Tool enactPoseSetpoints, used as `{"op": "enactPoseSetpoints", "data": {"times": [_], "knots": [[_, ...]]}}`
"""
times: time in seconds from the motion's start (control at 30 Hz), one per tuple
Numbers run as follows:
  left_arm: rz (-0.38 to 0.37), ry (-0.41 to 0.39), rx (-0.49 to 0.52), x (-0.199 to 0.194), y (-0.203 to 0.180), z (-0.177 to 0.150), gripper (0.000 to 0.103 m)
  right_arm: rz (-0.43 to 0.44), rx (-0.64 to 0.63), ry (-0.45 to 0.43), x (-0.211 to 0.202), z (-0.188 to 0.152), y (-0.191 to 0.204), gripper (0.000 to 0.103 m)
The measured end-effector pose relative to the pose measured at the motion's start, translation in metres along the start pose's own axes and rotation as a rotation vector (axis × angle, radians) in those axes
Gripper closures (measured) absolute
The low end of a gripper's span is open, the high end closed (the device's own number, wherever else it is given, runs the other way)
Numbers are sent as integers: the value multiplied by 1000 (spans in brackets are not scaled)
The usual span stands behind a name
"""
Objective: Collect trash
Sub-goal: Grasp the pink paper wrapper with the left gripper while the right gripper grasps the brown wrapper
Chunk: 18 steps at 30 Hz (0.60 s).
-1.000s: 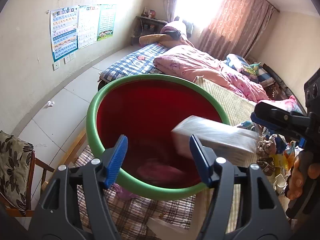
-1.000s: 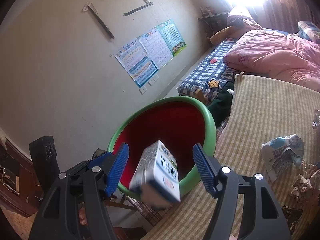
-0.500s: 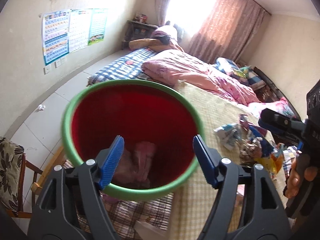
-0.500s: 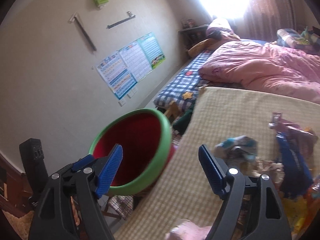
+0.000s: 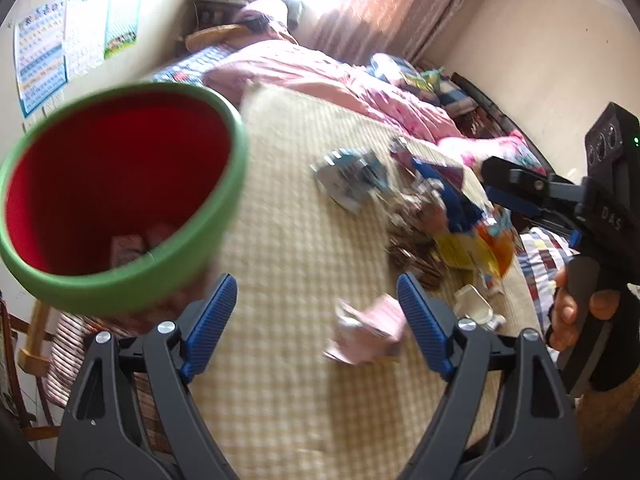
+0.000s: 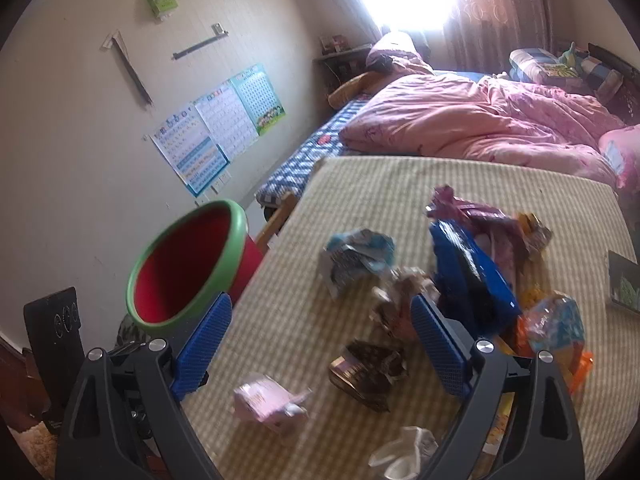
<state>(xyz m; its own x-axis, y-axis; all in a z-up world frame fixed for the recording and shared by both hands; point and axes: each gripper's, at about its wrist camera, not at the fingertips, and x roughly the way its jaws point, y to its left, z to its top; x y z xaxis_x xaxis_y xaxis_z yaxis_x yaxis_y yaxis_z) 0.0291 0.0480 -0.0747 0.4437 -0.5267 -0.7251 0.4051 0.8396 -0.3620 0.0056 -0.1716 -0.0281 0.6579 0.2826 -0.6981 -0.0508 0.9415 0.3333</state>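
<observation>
Crumpled wrappers and cartons, the trash (image 6: 436,280), are heaped on the right half of a yellow checked surface (image 6: 288,320); a pink carton (image 6: 266,402) lies apart at the near edge, its long axis running left to right. Bare surface is left between heap and left edge, beside which a red bin (image 6: 188,268) with a green rim is tilted, mouth toward the cameras. Both the left hand-held gripper (image 5: 316,320) and right hand-held gripper (image 6: 320,348) have just been opening and are released, nothing grasped.
</observation>
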Motion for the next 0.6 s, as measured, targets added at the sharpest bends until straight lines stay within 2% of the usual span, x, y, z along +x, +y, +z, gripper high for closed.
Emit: {"op": "enactPoseSetpoints", "data": {"times": [0.13,0.37,0.47,0.5,0.53,0.6], "knots": [[6,39,23,13,-21,-15,21,-39,-28,54,2,-14,-11,15],[70,79,70,44,-43,-30,21,-16,-14,136,13,-36,-28,15],[108,113,56,56,-45,-35,22,-4,-11,170,20,-40,-31,15],[127,100,53,56,-46,-37,28,2,-12,176,21,-40,-30,15],[138,101,52,56,-46,-37,39,12,-13,181,24,-41,-29,15],[150,94,45,54,-46,-36,41,18,-28,188,29,-42,-27,15]]}}
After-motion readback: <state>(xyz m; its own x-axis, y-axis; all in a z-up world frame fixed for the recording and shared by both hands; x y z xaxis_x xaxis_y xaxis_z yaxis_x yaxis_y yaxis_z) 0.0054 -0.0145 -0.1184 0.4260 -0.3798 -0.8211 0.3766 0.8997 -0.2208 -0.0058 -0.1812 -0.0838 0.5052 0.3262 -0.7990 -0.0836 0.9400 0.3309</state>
